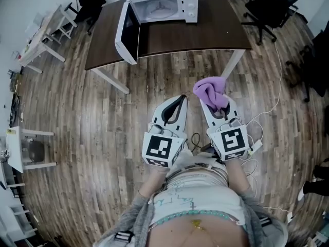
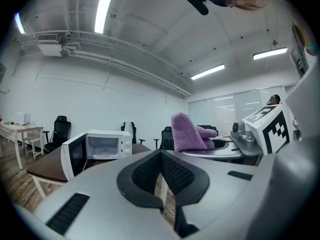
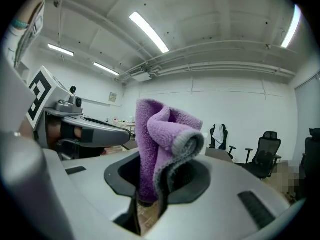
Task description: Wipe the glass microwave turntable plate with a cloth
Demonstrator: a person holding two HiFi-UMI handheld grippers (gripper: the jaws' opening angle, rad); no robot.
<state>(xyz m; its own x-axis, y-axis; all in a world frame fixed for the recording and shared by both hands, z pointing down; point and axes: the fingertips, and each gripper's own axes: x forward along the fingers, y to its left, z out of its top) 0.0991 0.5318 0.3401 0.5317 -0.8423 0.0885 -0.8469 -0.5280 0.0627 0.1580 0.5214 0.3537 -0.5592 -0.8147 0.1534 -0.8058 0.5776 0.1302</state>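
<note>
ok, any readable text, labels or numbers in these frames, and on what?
None readable.
Left cube, right cube: black-and-white marker patterns only, no letters.
Microwave panel: too small to read.
Shirt print: teal scribble, too distorted to read.

Left gripper (image 1: 177,101) is pointed at 12 o'clock, fingers (image 2: 142,176) pressed together; right gripper (image 1: 218,107), alongside at 3 o'clock, is clamped on cloth (image 1: 209,90).
</note>
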